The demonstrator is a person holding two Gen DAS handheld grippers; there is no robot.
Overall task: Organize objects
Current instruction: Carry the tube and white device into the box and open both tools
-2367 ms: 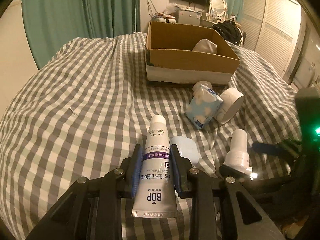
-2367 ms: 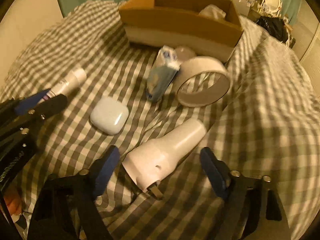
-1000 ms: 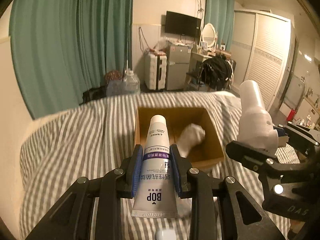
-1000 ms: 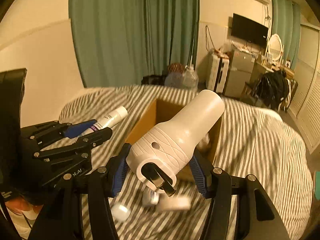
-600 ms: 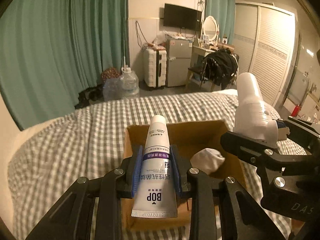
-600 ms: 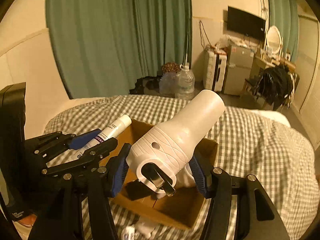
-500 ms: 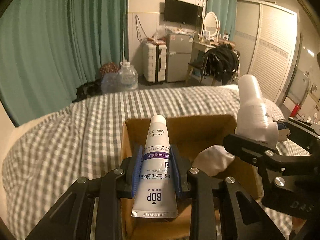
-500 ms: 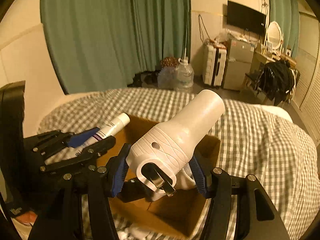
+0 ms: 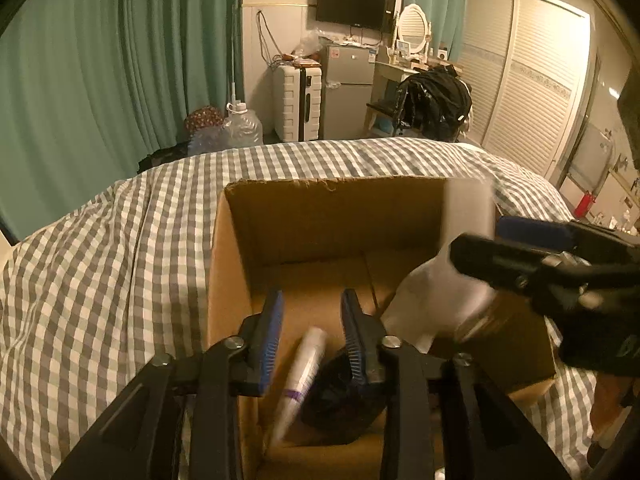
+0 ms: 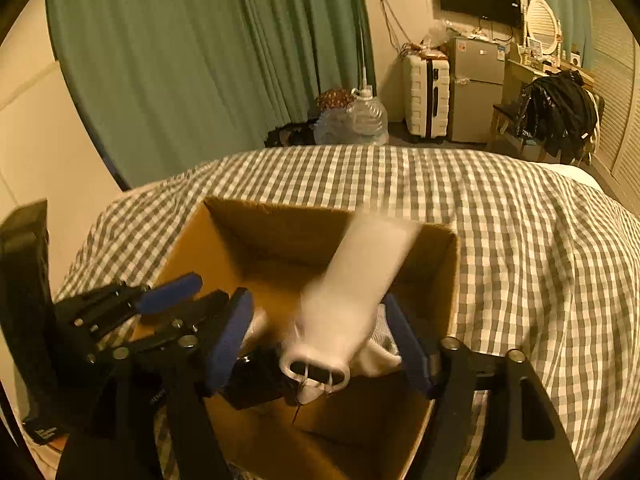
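Both grippers hover over the open cardboard box on the checked bed. My left gripper is open; the white toothpaste tube, blurred, lies or falls inside the box below its jaws, beside a dark object. My right gripper is open; the white bottle-shaped device is blurred between its spread jaws, free of the pads, dropping into the box. It also shows in the left wrist view. A white cloth lies in the box.
The grey-and-white checked bedspread surrounds the box. Beyond the bed stand green curtains, a water jug, a white suitcase, a small fridge and a chair with a black bag.
Both grippers have opened over the box. The toothpaste tube has left my left gripper and the white device has left my right gripper; both are dropping into the box.
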